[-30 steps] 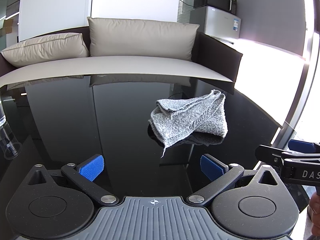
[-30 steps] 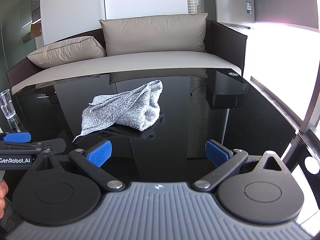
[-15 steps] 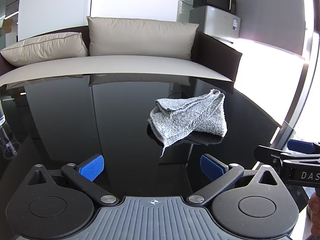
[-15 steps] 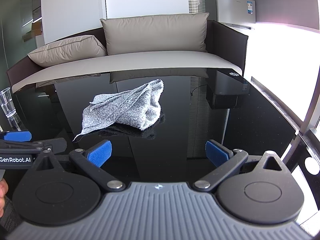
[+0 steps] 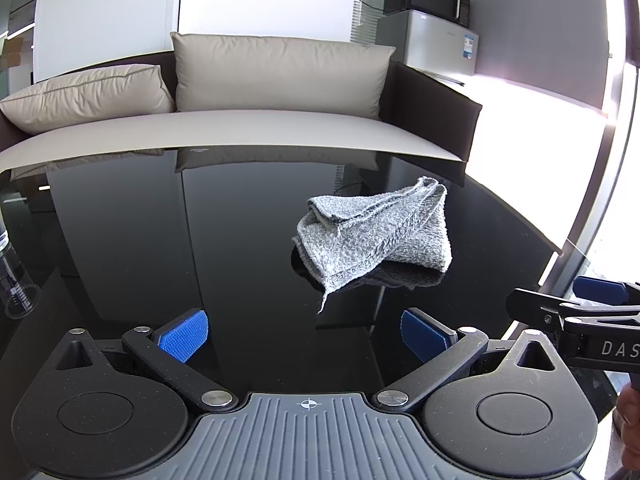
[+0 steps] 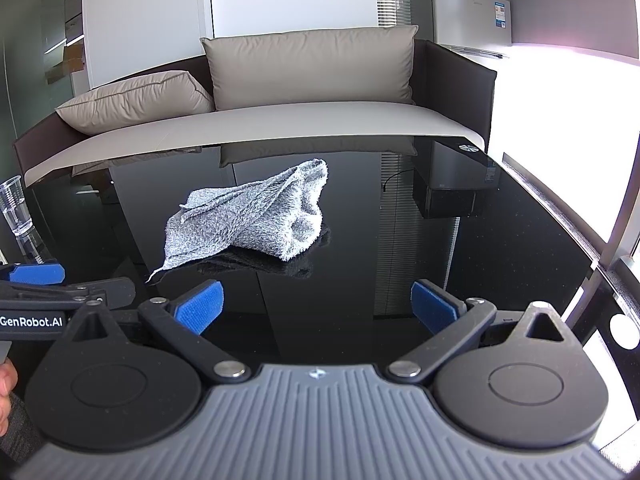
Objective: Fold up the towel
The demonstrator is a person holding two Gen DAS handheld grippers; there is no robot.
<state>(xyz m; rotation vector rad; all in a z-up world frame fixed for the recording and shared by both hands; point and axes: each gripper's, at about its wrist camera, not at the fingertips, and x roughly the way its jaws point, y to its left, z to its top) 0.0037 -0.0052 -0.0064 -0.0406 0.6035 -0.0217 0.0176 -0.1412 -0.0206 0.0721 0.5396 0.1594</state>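
Note:
A small grey towel (image 5: pixel 376 232) lies crumpled in a loose heap on the glossy black table (image 5: pixel 160 240); one thin corner points toward me. It also shows in the right wrist view (image 6: pixel 248 220). My left gripper (image 5: pixel 306 332) is open and empty, short of the towel, which lies ahead and to the right. My right gripper (image 6: pixel 316 306) is open and empty, with the towel ahead and to the left. Each gripper shows at the edge of the other's view: the right gripper (image 5: pixel 576 312) and the left gripper (image 6: pixel 64 288).
A clear plastic cup (image 6: pixel 16 206) stands at the table's left edge, also in the left wrist view (image 5: pixel 16 284). A beige sofa (image 5: pixel 260 120) with cushions runs behind the table. A small fridge with a microwave (image 5: pixel 432 24) stands at the back right.
Both views have shifted very slightly; the towel has not moved and both grippers stay open.

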